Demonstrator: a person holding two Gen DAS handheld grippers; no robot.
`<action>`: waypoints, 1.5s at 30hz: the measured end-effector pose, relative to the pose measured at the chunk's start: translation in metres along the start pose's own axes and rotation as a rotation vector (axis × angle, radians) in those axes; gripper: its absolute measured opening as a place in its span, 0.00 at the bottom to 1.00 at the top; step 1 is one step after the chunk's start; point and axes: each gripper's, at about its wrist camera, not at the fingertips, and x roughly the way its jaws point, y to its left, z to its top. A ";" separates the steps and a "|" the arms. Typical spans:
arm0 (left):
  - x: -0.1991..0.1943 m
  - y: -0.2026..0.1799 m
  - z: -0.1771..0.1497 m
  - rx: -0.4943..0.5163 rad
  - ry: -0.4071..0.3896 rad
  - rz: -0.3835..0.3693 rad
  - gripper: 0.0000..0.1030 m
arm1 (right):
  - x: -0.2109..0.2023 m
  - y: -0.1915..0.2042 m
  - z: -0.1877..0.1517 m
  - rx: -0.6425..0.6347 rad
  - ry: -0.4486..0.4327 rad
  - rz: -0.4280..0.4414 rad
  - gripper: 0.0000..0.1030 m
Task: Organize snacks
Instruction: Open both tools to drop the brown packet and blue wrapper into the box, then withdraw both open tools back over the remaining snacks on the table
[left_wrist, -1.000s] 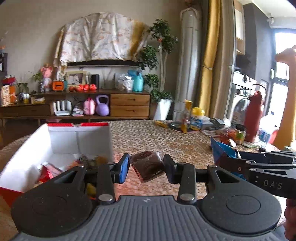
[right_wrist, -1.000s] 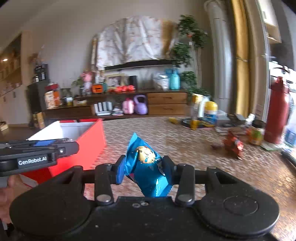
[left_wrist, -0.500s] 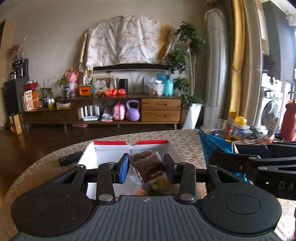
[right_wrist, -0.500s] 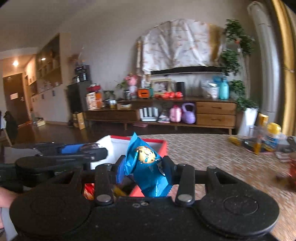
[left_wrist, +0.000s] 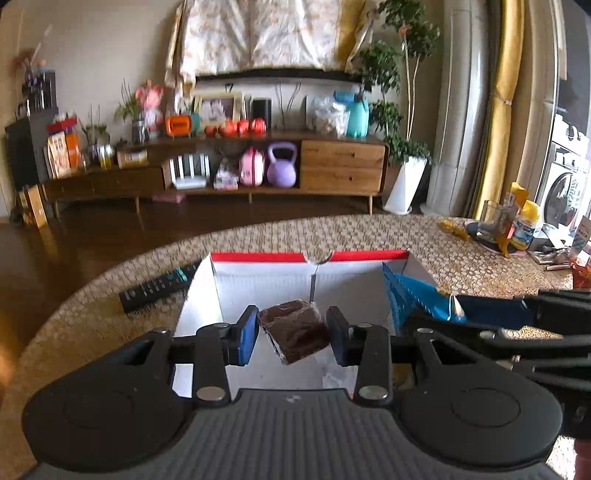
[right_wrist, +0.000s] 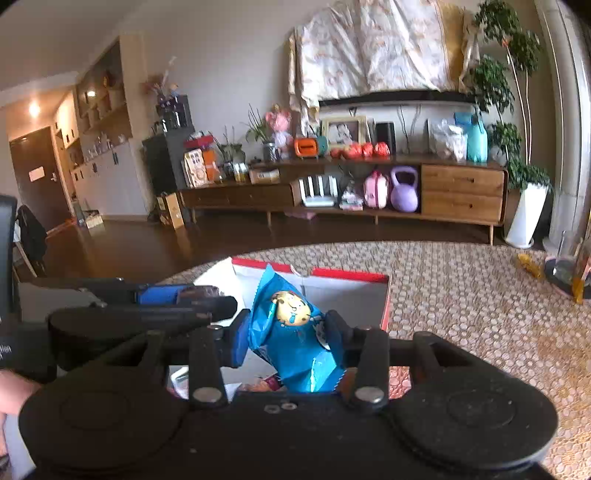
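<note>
A red box with a white inside (left_wrist: 258, 275) stands open on the woven table mat. My left gripper (left_wrist: 292, 335) is shut on a dark brown wrapped snack (left_wrist: 295, 330) and hangs over the box's inside. My right gripper (right_wrist: 286, 338) is shut on a blue snack packet with a cookie picture (right_wrist: 295, 332), held over the same box (right_wrist: 347, 291). In the left wrist view the blue packet (left_wrist: 413, 295) and the right gripper show at the box's right wall. Other snacks lie in the box bottom (right_wrist: 258, 386), mostly hidden.
A black remote control (left_wrist: 159, 288) lies left of the box. A glass, bottles and small items (left_wrist: 513, 229) crowd the table's far right. The table's round edge (left_wrist: 110, 273) drops off to a dark wood floor, with a sideboard (left_wrist: 258, 170) by the wall.
Both grippers swung left with their snacks, from beside the red box to over its open inside. The box now sits centred in both views. The grips did not alter.
</note>
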 end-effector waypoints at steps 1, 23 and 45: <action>0.003 0.001 0.001 -0.002 0.005 0.002 0.38 | 0.003 -0.001 -0.002 0.007 0.009 0.000 0.40; -0.016 0.000 -0.001 -0.075 -0.019 -0.007 0.68 | -0.014 -0.014 -0.014 0.041 -0.003 0.002 0.57; -0.089 -0.104 -0.039 0.069 -0.071 -0.070 0.78 | -0.119 -0.047 -0.059 0.098 -0.089 -0.214 0.77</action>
